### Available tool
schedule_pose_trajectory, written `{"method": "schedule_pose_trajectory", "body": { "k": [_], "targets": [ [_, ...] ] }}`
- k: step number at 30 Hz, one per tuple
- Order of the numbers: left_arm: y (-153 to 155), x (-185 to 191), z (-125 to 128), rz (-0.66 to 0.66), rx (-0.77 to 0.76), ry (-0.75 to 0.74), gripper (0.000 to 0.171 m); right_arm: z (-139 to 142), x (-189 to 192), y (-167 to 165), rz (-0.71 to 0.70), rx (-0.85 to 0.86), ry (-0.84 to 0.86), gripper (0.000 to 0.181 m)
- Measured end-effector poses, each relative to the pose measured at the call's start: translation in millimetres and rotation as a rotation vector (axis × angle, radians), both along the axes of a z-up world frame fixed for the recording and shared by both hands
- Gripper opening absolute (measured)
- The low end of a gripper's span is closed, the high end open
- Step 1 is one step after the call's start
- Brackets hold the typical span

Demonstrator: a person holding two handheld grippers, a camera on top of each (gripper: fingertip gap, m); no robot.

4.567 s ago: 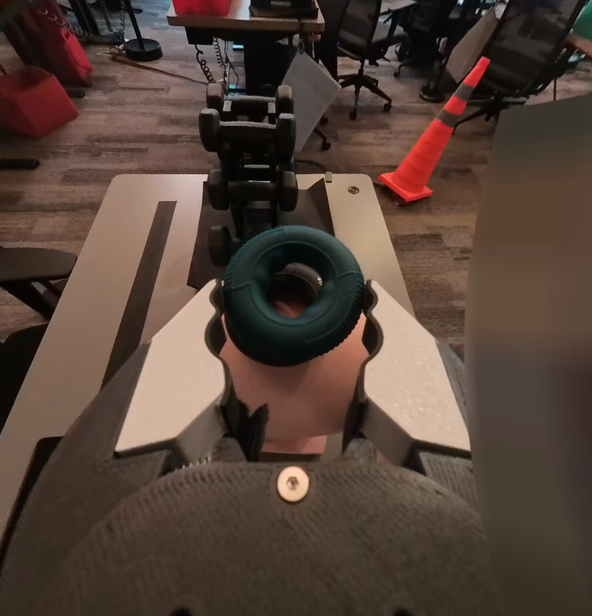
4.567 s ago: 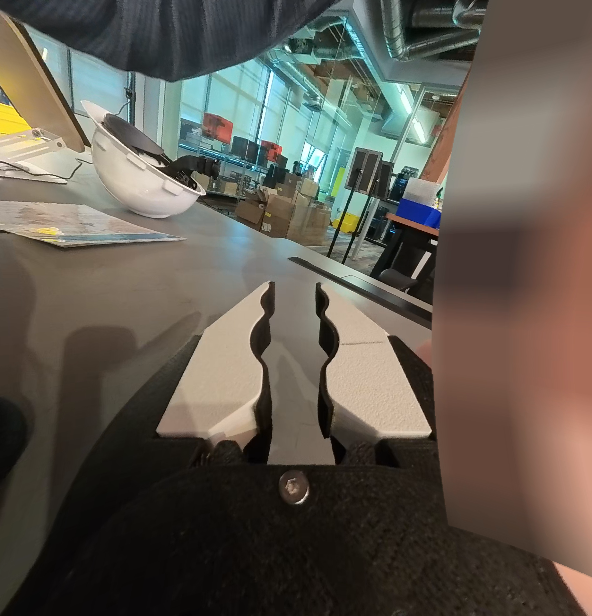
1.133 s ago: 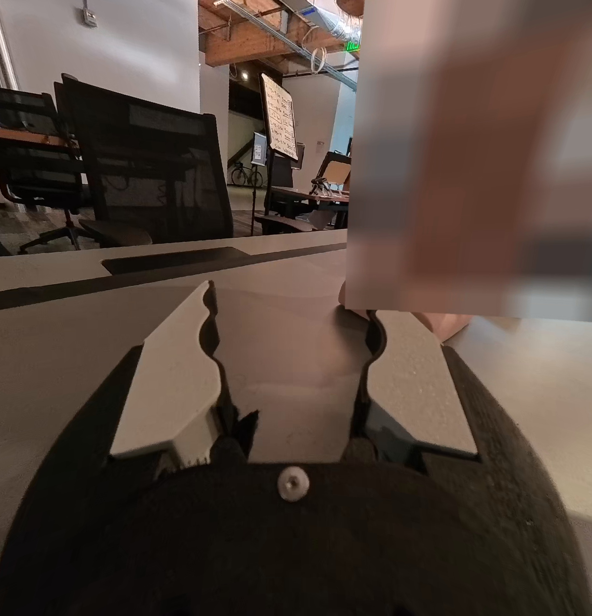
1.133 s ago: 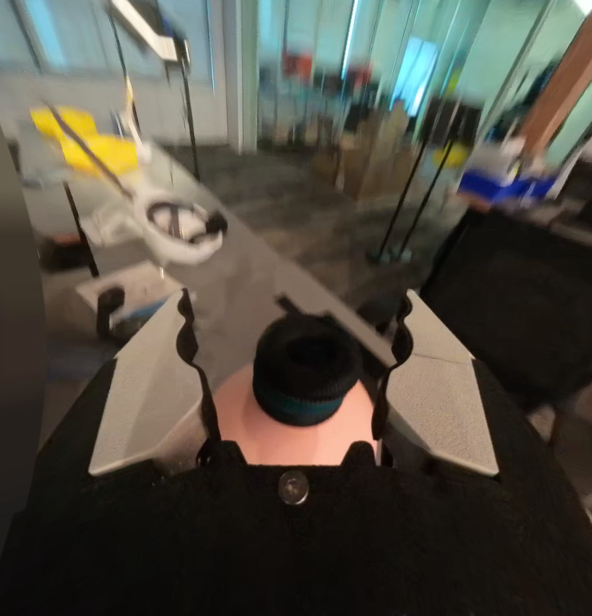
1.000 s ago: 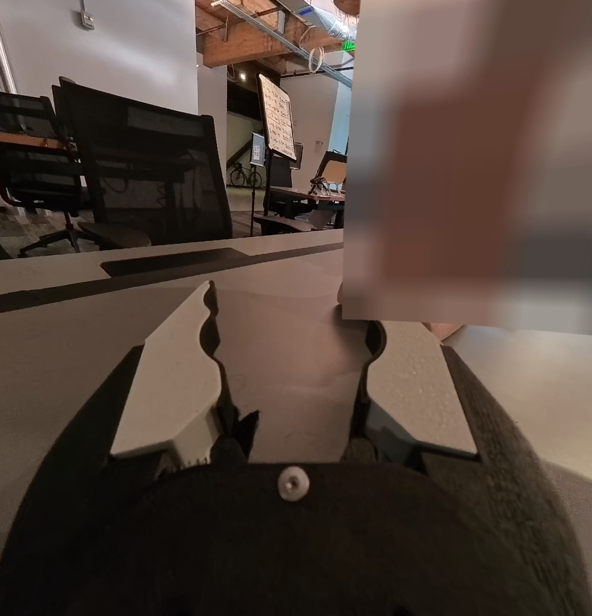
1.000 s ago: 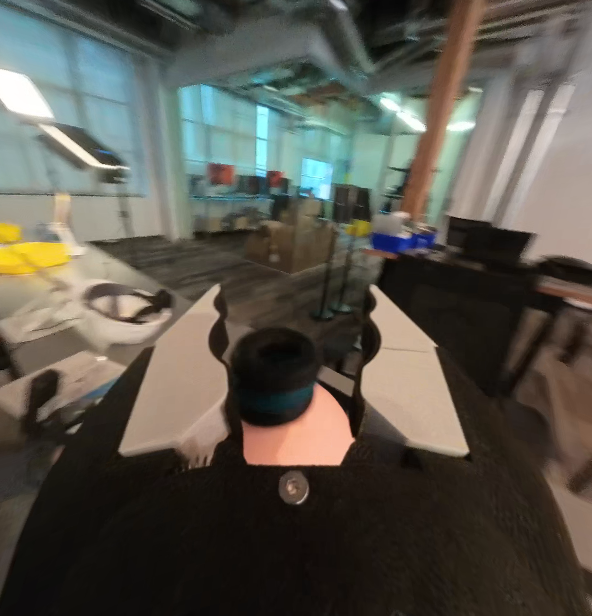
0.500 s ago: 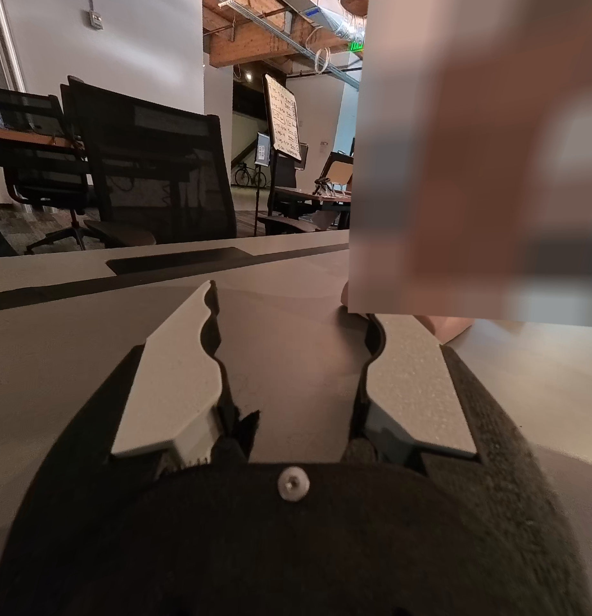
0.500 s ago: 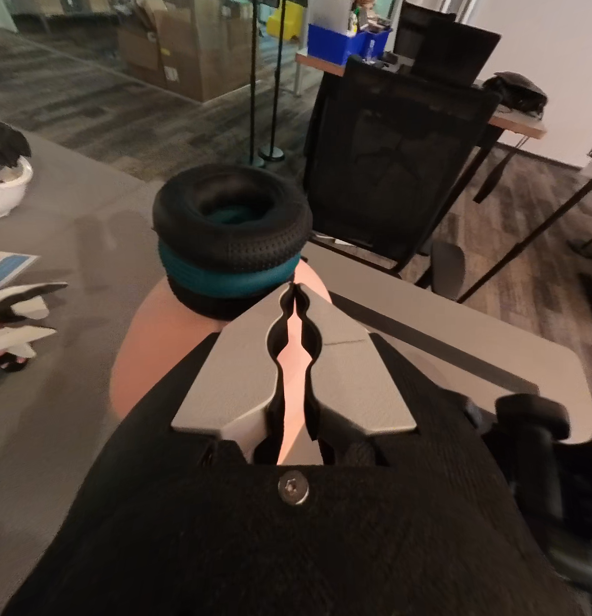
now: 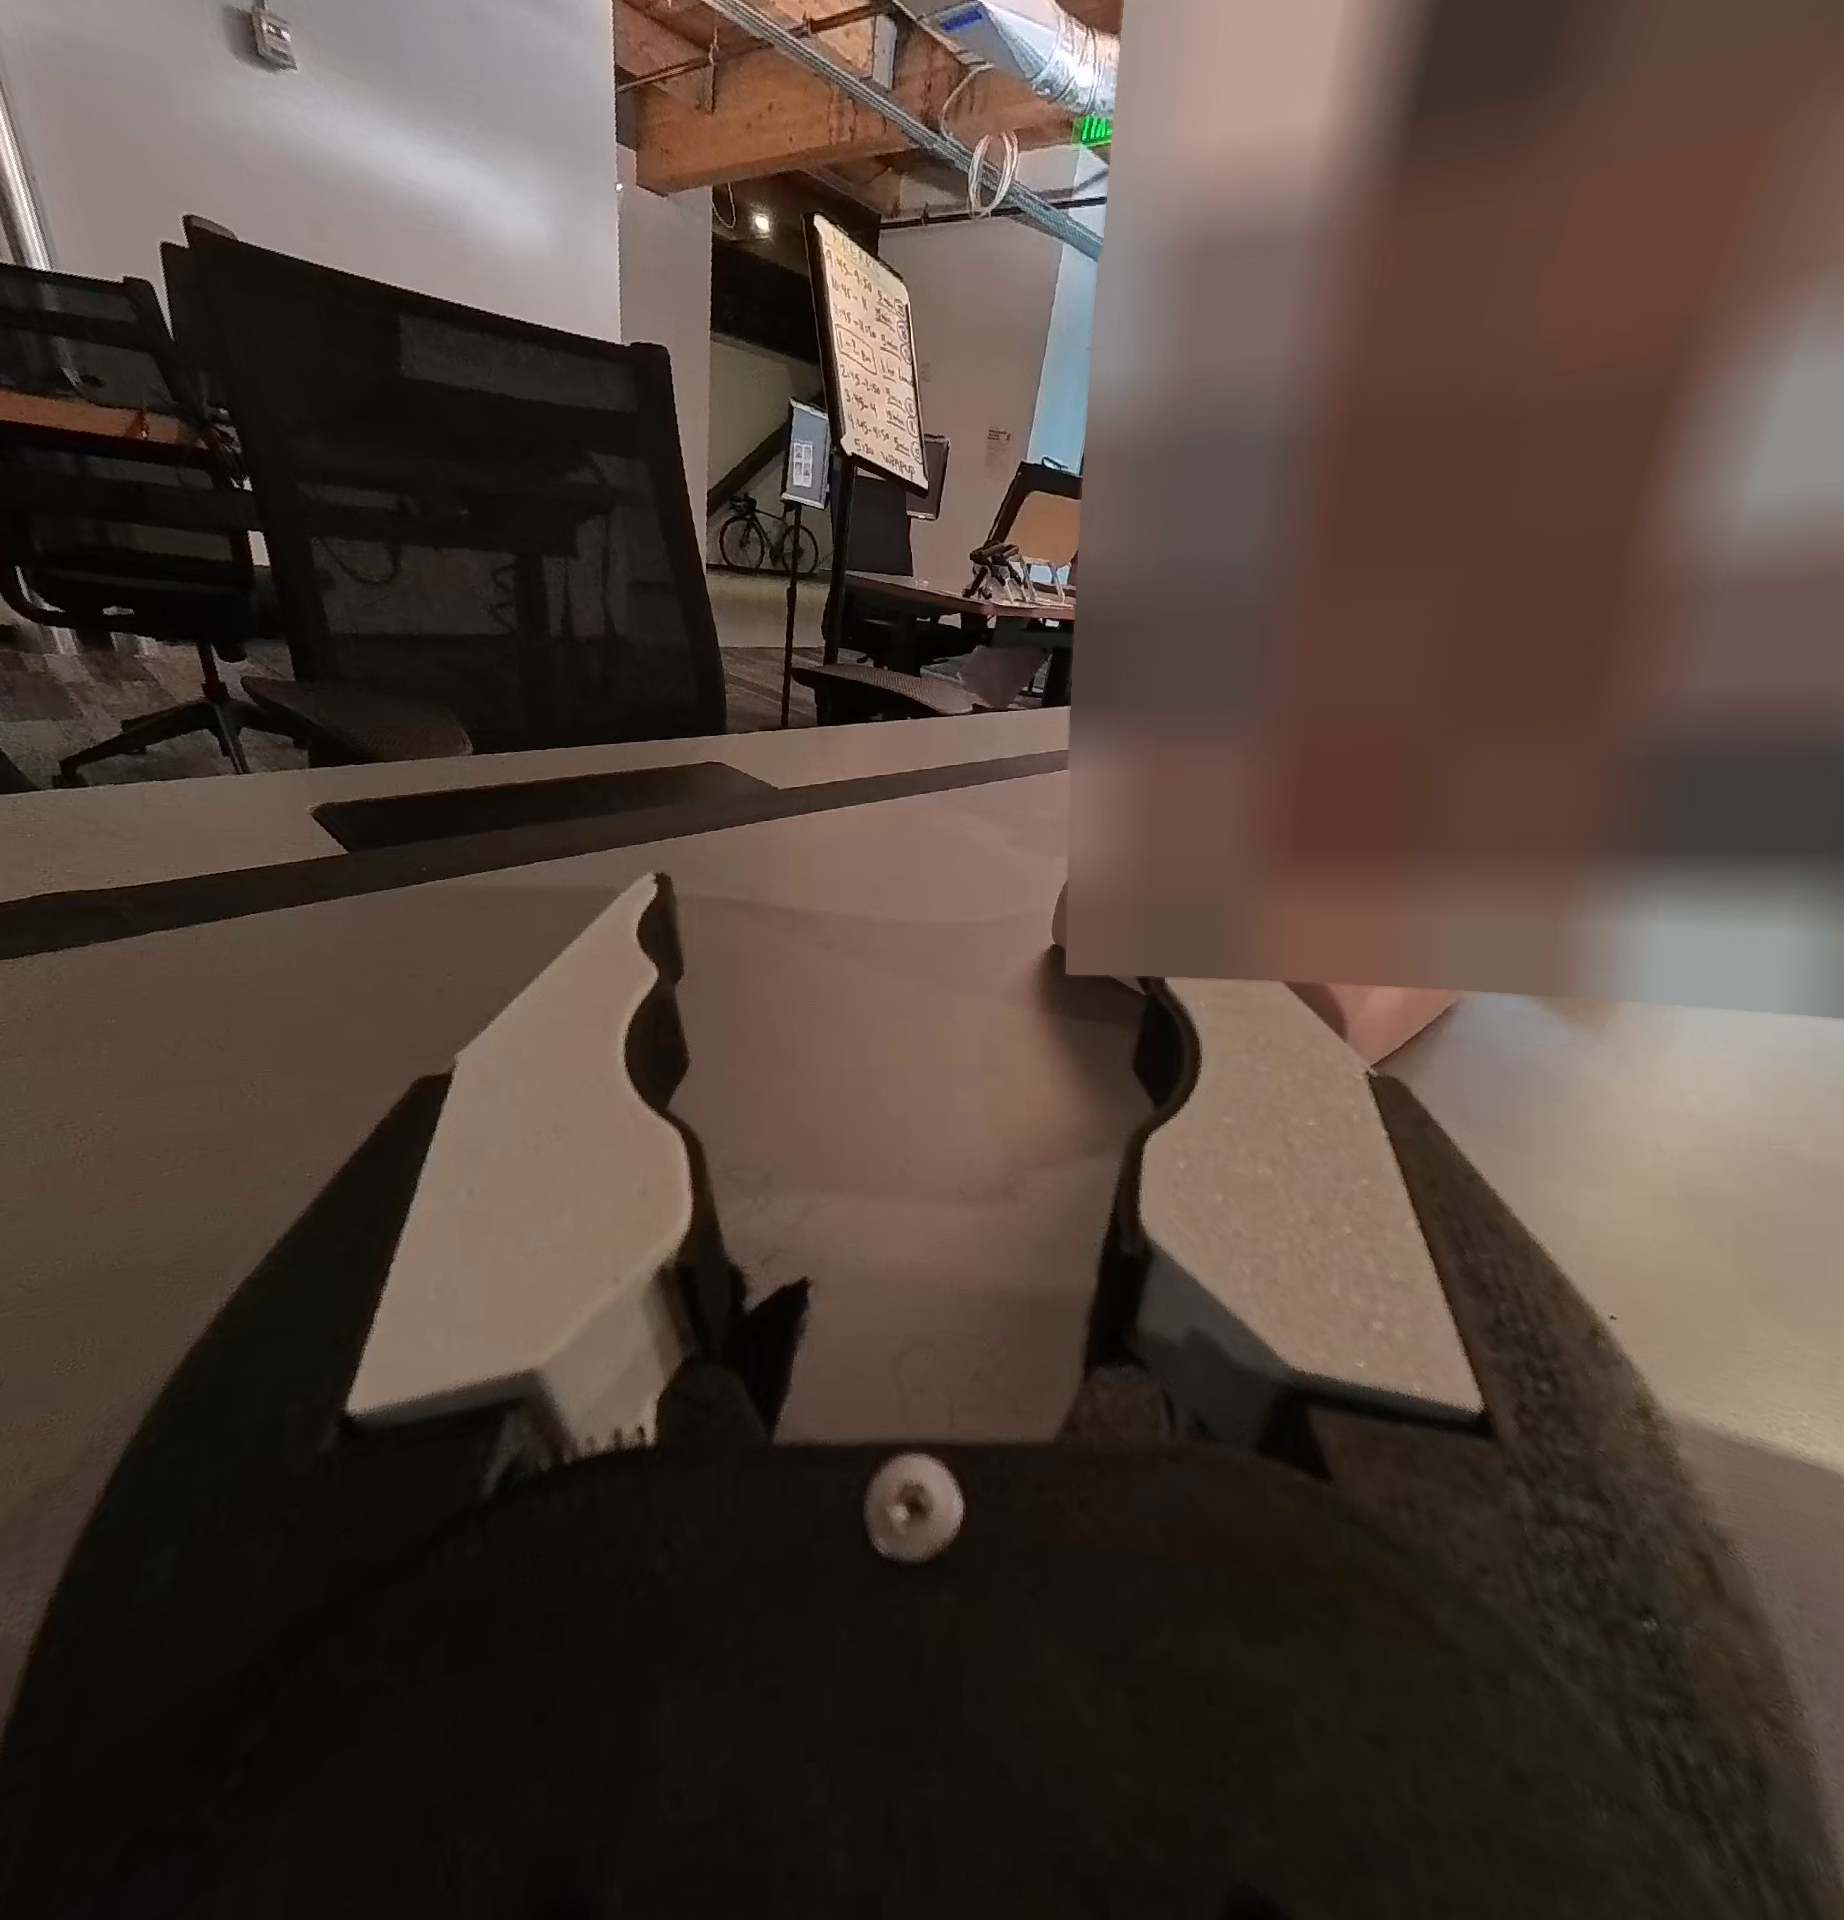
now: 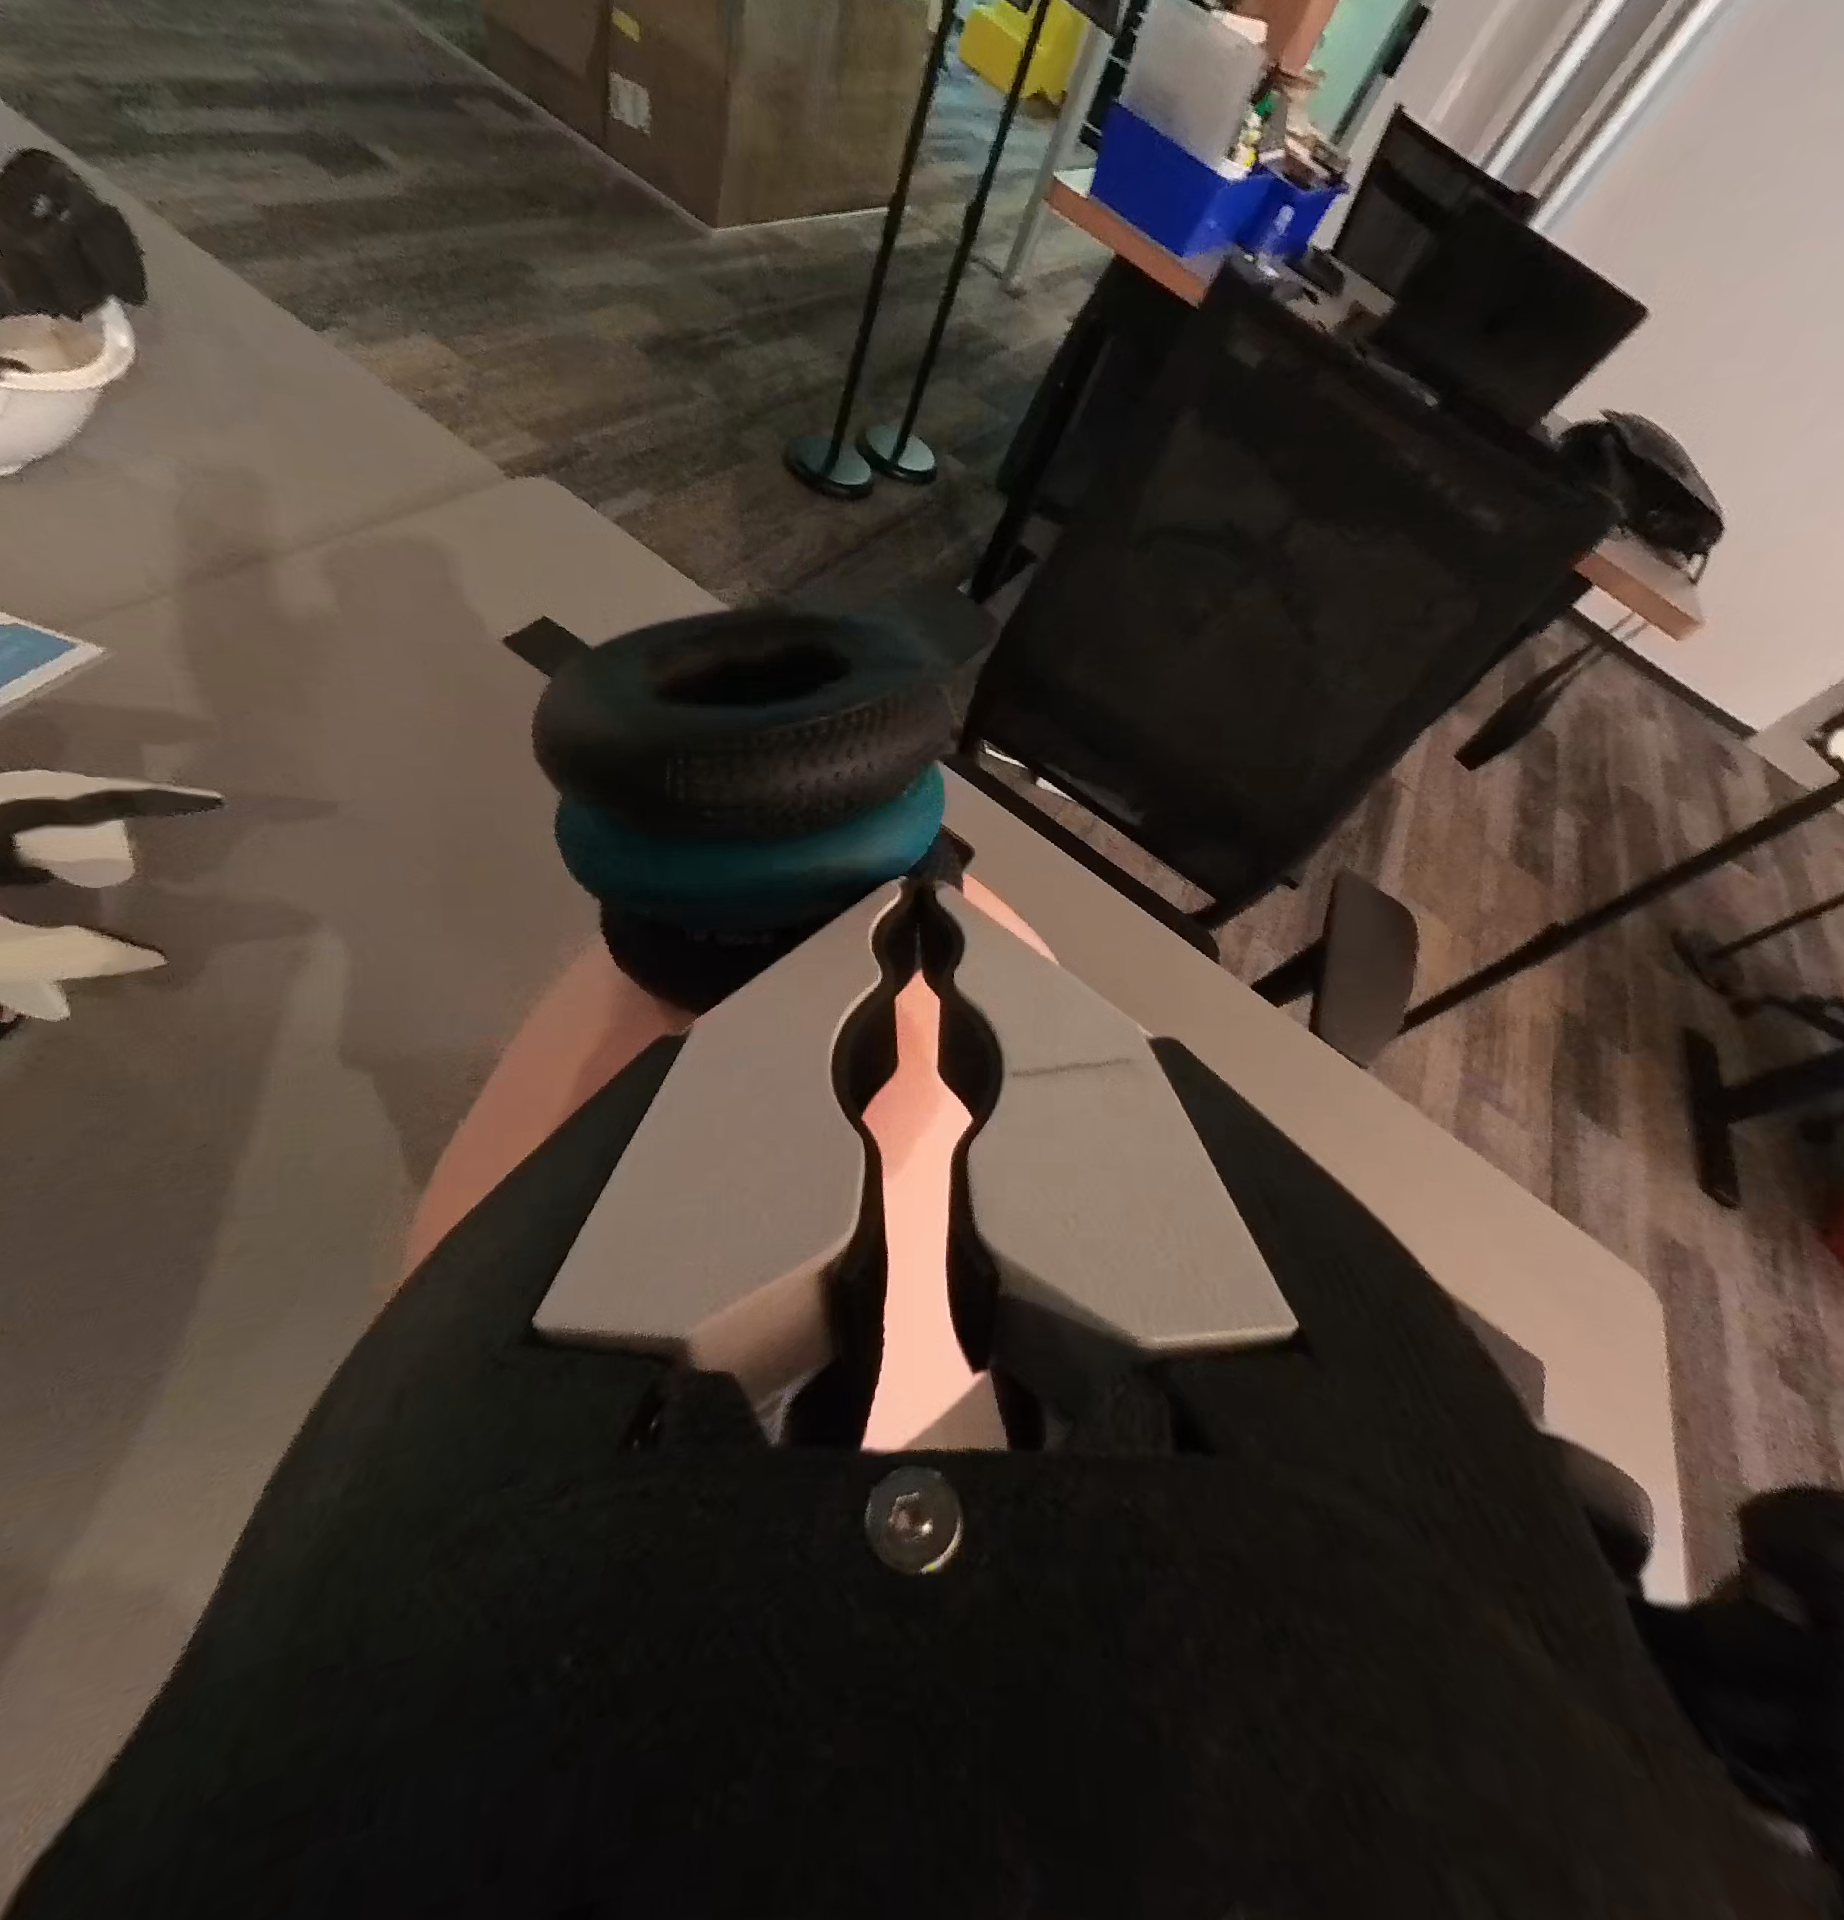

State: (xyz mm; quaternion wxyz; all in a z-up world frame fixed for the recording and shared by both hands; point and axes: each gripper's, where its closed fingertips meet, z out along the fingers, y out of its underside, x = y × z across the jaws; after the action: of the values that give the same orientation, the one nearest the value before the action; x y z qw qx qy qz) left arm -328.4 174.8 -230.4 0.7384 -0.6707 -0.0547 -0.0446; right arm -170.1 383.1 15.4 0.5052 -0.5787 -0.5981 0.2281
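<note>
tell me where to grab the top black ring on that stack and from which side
Grip the top black ring across its thick textured rim, coming from above with one finger in the centre hole and one outside. It lies flat on the teal ring, so a low side pinch could catch both. The right gripper is shut, so probably open first.

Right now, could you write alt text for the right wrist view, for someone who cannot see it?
The right gripper, shut and empty, hovers beside a stack of rubber rings, a black ring on a teal ring, sitting atop a pink cone-shaped stand on a grey table. An office chair stands behind.
</note>
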Motion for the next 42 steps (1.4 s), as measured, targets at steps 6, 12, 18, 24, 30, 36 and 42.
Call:
{"method": "schedule_pose_trajectory", "body": {
  "k": [6, 12, 18, 24, 30, 36, 42],
  "targets": [
    [0, 4, 2, -0.032, 0.014, 0.009, 0.088, -12, -18, -46, 0.212, 0.010, -0.070, 0.000],
    [-11, 12, 21, -0.120, 0.108, 0.086, 0.094, -26, -23, -101, 0.401, 0.051, -0.112, 0.000],
    [-16, -6, 27, -0.168, 0.105, 0.035, 0.101, -31, -28, -149, 0.406, 0.172, 0.096, 0.000],
    [-14, -35, 11, -0.082, 0.047, -0.029, 0.096, -119, -54, -195, 0.395, 0.273, 0.223, 0.011],
    [-6, -54, -8, -0.020, -0.027, -0.140, 0.095, -236, -100, -209, 0.349, 0.119, 0.310, 0.018],
    [-13, -70, -5, 0.075, 0.016, -0.175, 0.089, -279, -116, -222, 0.381, 0.179, 0.265, 0.014],
    [-18, -84, -5, 0.120, 0.052, -0.256, 0.088, -297, -120, -235, 0.438, 0.346, 0.169, 0.009]
  ]
}}
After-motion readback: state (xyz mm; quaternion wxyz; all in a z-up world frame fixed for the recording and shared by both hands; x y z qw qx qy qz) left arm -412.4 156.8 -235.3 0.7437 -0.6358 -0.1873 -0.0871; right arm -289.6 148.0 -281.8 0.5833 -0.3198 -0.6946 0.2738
